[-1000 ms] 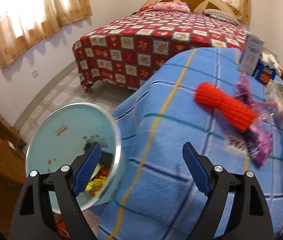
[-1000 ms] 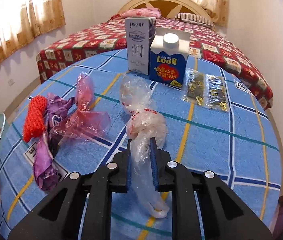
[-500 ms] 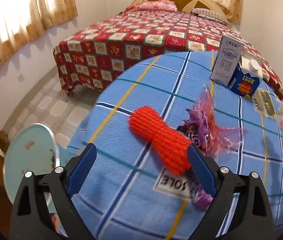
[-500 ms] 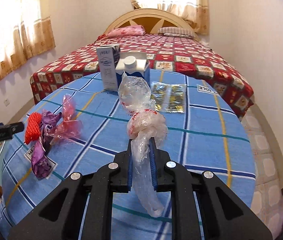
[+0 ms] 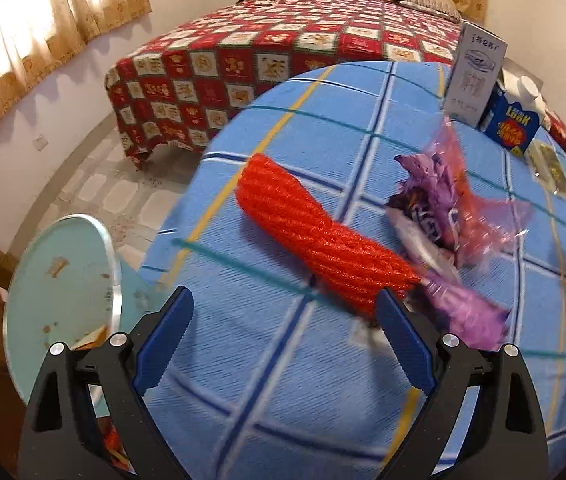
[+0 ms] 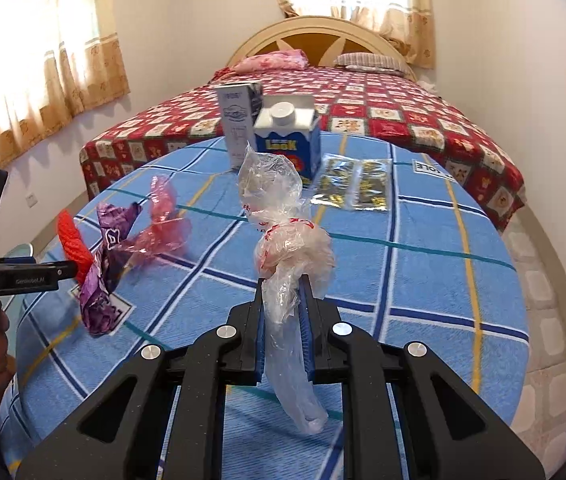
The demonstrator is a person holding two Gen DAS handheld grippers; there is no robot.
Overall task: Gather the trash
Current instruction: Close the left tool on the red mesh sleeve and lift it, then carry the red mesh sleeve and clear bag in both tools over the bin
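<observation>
The left tool (image 5: 285,340) hangs over the near left part of the counter (image 5: 267,392) with its jaws wide apart and nothing between them; they have just been opening. The red net roll (image 5: 315,240) lies on the blue checked cloth just beyond the right jaw, its near end beside that tip, with the purple wrapper (image 5: 443,240) and pink plastic (image 5: 479,216) to its right. The right tool (image 6: 283,320) is clamped on a clear plastic bag (image 6: 283,232), lifted above the counter. Far across the counter stand two cartons (image 6: 287,140).
</observation>
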